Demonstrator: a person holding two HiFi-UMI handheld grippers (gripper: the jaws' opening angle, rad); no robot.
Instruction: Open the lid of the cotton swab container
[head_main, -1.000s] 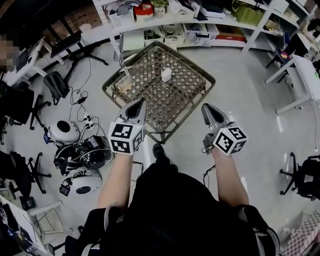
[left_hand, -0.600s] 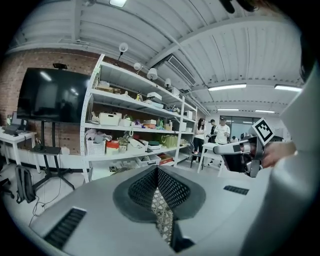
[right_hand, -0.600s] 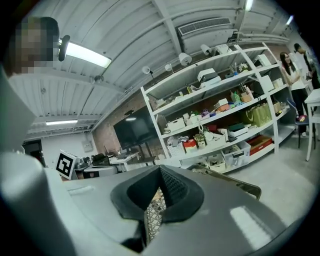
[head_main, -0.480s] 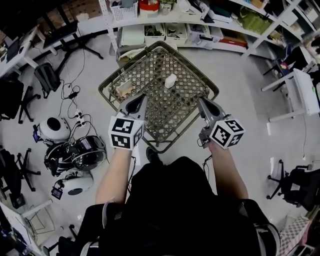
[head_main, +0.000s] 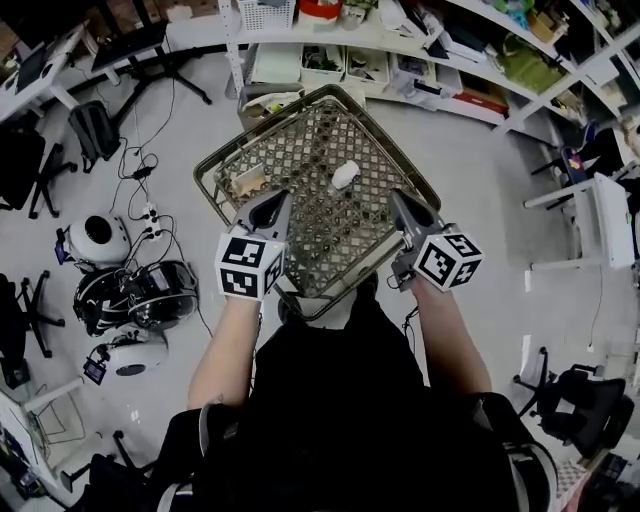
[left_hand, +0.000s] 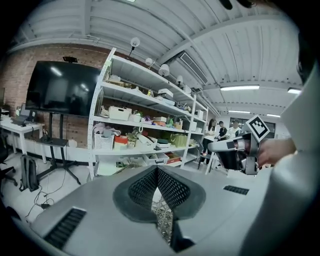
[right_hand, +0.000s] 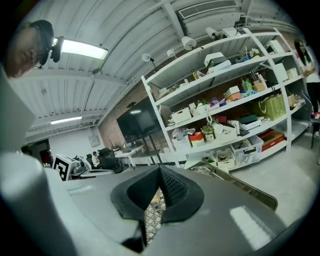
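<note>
I hold my left gripper (head_main: 269, 207) and my right gripper (head_main: 404, 205) out in front of me, side by side with a gap between them. Each one has a cube with black and white squares on its back.

The jaws of my left gripper (left_hand: 157, 172) are pressed together. Nothing is in them. The jaws of my right gripper (right_hand: 160, 172) are pressed together too, and they hold nothing.

Both tips hang over the near part of a table (head_main: 300, 140) with a metal mesh top. I can see the mesh through the thin slit under each pair of pads.

The swab box (head_main: 343, 175) is small and white. It sits on the mesh, a bit ahead of my grippers and about in the middle between them. No gripper touches it. It is too small here for me to tell how its lid is.

A tan thing (head_main: 245, 180) lies on the mesh just ahead of my left gripper, well to the left of the swab box.

Past the table stand white shelves (head_main: 330, 60) full of bins and boxes. Left of the shelves, far ahead of my left gripper, is a big dark screen (left_hand: 60, 90) on a brick wall.
</note>
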